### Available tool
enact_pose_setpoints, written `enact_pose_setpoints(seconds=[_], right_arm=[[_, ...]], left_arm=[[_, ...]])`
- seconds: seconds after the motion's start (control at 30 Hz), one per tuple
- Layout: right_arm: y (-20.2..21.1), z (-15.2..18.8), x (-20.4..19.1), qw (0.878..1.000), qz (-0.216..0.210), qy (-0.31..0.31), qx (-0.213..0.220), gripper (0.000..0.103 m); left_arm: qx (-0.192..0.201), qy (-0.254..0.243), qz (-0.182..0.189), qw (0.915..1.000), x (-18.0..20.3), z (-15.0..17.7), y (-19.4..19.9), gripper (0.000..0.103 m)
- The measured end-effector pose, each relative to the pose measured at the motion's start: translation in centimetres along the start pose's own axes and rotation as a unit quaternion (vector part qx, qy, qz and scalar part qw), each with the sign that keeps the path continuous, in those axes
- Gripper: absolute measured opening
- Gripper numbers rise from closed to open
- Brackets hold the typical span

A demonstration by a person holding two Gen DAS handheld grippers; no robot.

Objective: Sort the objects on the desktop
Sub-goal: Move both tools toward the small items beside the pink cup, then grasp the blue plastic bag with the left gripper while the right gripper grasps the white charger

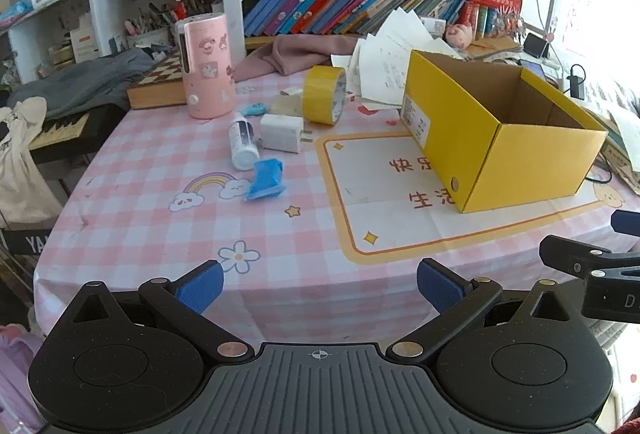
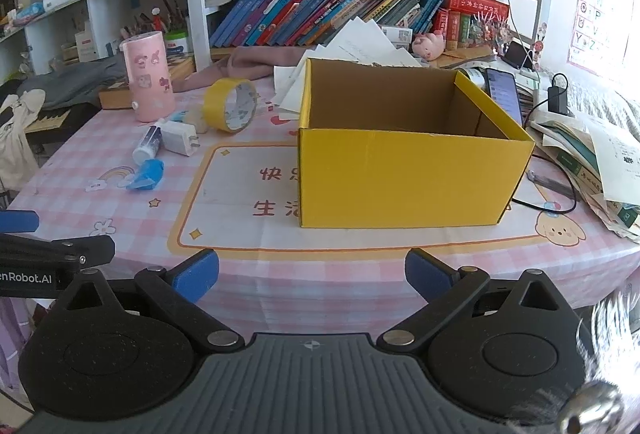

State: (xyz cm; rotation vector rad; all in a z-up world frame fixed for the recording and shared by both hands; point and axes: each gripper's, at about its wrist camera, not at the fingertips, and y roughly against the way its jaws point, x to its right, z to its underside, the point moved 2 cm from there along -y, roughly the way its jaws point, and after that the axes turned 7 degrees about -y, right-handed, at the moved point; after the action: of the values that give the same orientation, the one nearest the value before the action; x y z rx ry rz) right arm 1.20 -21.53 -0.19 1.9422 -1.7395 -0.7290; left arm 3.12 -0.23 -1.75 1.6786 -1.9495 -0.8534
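We see the counter (image 2: 120, 201) under a pink checked cloth, with the open yellow cardboard box (image 2: 412, 177) as our landmark. Both the left gripper (image 1: 320, 288) and right gripper (image 2: 312, 280) hover level over the near edge, jaws spread wide, holding nothing. Left of the box stand a pink cylinder (image 1: 206, 65) and a yellow tape roll (image 1: 324, 95); nearer lie a white charger (image 1: 282, 133), a white tube (image 1: 242, 141) and a crumpled blue piece (image 1: 267, 178).

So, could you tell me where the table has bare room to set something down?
Free: the near checked cloth between the grippers and the yellow box. Crowded: around the tape roll, charger and white bottle.
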Motion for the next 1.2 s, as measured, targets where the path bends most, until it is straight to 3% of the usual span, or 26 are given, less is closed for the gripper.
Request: enact_pose_setpoints(seconds=[0.53, 0.77, 0.97, 1.2], right_arm=[[-0.9, -0.7, -2.3, 0.999, -0.034, 0.029, -0.02, 0.094], [-2.2, -1.1, -4.6, 0.995, -0.076, 0.054, -0.028, 0.083], [-3.6, -2.1, -6.1, 0.99, -0.128, 0.058, -0.031, 0.082], [-6.2, -4.1, -6.9, 0.986, -0.155, 0.058, -0.036, 0.081]], left_arm=[[0.011, 0.034, -0.006, 0.9994, -1.8, 0.5, 0.8, 0.103], [0.003, 0.046, -0.032, 0.9984, -3.4, 1.1, 0.8, 0.103], [0.004, 0.059, -0.041, 0.9974, -4.7, 0.9, 0.3, 0.102], [-0.011, 0.062, -0.048, 0.9969, -5.3, 0.0, -2.1, 0.102]])
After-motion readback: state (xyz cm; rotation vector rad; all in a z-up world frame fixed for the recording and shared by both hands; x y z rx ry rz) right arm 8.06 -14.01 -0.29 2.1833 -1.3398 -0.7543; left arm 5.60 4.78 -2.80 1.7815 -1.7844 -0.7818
